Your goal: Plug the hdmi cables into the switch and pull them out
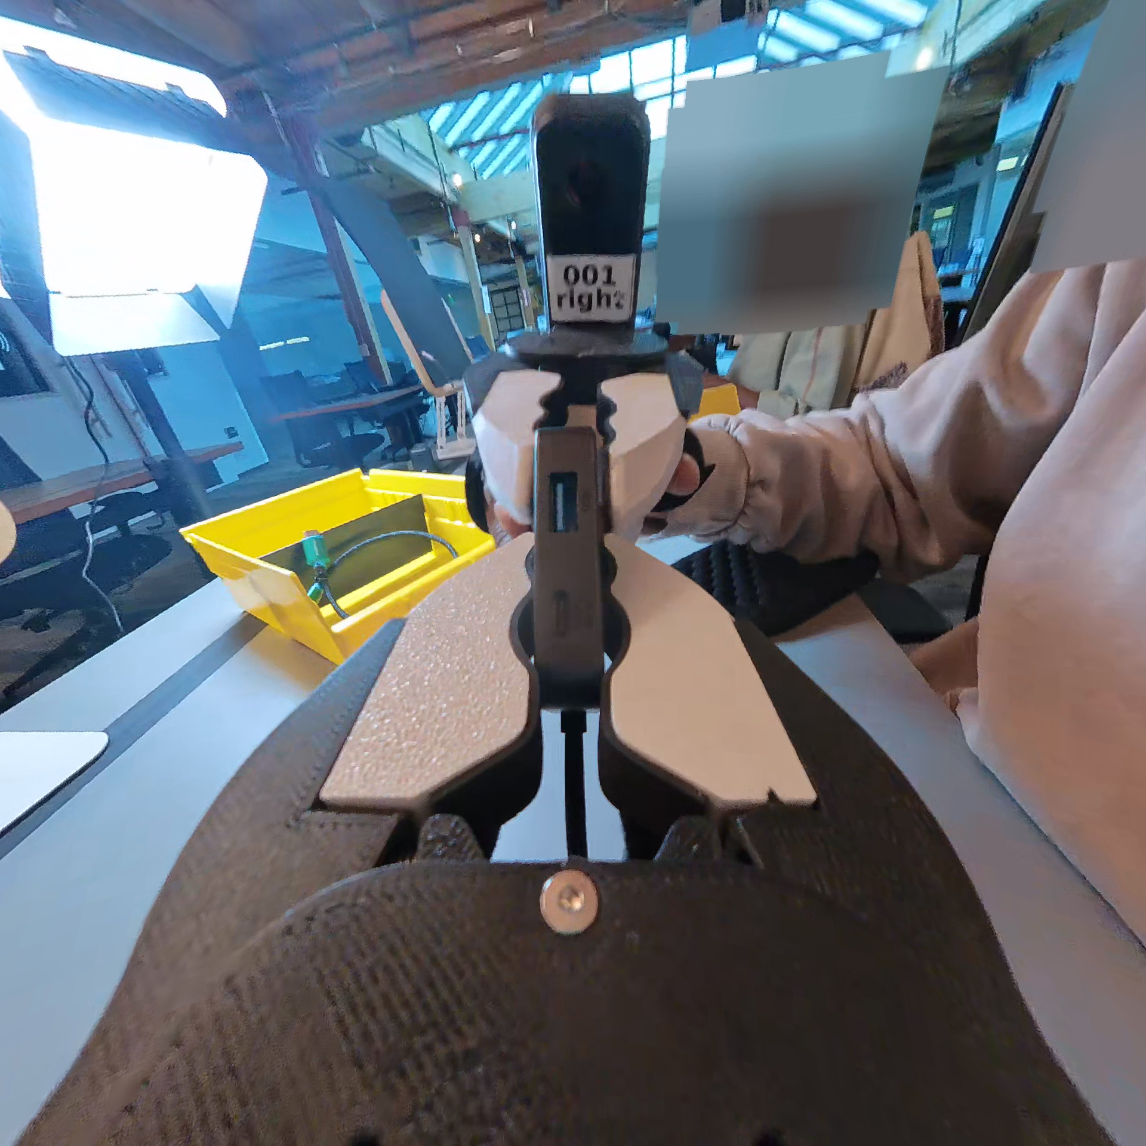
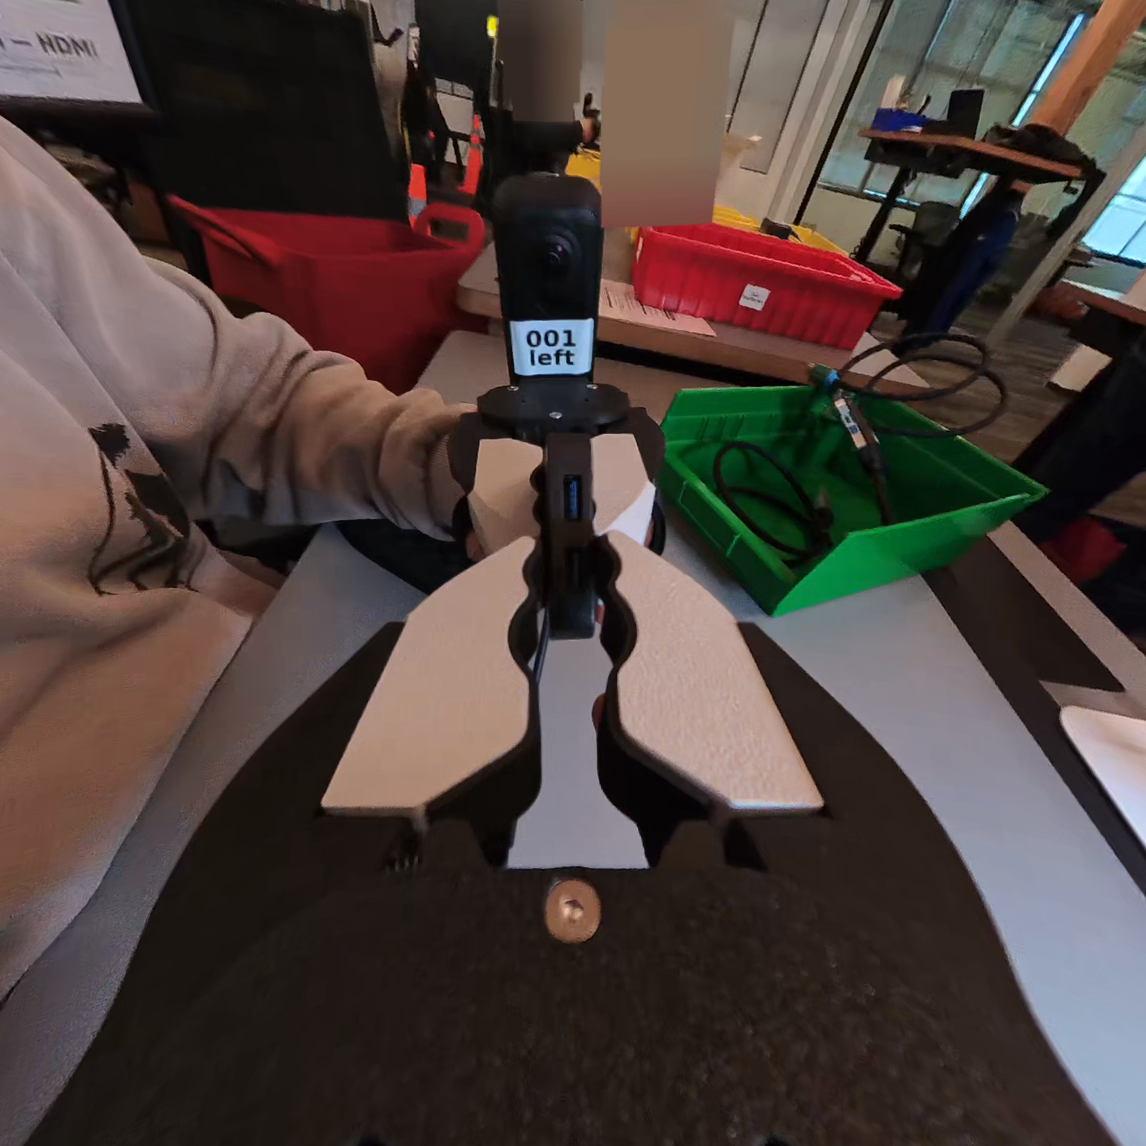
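In the left wrist view, the left tool (image 1: 567,595) was clamped on the near end of the switch (image 1: 567,552), while the right tool (image 1: 573,446) pinched its far end, probably steadying it to hand it over. A yellow bin (image 1: 291,583) with a green-tipped cable (image 1: 319,561) sat far left on the bench (image 1: 155,806). In the right wrist view, the right tool (image 2: 567,583) gripped the switch (image 2: 570,546) opposite the left tool (image 2: 561,490); a green bin (image 2: 899,558) holding black HDMI cables (image 2: 775,496) lay far right, unobstructed.
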{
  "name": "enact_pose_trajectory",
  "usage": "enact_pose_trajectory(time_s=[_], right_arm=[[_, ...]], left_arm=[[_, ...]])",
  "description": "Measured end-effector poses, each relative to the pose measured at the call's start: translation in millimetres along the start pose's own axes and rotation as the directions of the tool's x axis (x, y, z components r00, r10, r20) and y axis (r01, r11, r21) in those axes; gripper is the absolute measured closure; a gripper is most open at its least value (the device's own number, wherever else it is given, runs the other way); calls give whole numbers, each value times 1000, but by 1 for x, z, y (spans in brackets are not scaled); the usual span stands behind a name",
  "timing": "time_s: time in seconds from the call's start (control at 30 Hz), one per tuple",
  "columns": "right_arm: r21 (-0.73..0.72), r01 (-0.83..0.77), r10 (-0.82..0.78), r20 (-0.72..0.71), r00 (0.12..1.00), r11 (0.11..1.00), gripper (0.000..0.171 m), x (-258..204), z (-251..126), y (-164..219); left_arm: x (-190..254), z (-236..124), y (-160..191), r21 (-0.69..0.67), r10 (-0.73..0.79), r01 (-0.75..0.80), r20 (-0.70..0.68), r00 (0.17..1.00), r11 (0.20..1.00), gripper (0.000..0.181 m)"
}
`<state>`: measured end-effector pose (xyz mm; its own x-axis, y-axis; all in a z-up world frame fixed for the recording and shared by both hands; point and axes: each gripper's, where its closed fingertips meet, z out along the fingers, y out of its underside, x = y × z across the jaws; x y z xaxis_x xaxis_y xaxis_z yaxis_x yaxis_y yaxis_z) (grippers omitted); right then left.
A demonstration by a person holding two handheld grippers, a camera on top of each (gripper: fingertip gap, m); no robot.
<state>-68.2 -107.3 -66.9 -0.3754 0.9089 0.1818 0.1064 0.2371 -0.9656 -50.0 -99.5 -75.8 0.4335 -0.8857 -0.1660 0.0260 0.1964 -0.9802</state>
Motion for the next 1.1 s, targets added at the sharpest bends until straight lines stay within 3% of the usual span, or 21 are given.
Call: enact_pose_trajectory(time_s=[0.2,0.33,0.43,0.53,0.6,0.7,0.9,1.1], right_arm=[[-91,62,-64,-23,998,994,158,-2,-17,3],[-119,110,-134,-210,968,987,157,38,-73,-31],[-221,157,-245,-460,854,962,157,94,-136,-50],[-402,145,-388,-632,670,904,157,160,-198,-49],[-559,95,-511,-660,551,824,157,205,-235,-33],[-667,-4,-576,-646,501,745,157,258,-270,13],[-592,-290,-387,-753,533,752,151,302,-305,121],[-322,-306,-158,-875,458,896,146,298,-316,100]], left_arm=[[2,6,11,-86,79,-77,25,997,993,165],[-34,-12,5,-82,130,-115,215,968,990,163],[-63,-32,5,-89,173,-151,361,917,985,168],[-77,-40,16,-106,131,-96,408,904,990,176],[-76,-39,19,-115,127,-89,394,910,989,181],[-72,-34,23,-132,131,-86,381,915,988,181],[-71,-33,31,-185,161,-97,377,912,978,181],[-85,-41,35,-183,104,-26,434,895,983,181]])
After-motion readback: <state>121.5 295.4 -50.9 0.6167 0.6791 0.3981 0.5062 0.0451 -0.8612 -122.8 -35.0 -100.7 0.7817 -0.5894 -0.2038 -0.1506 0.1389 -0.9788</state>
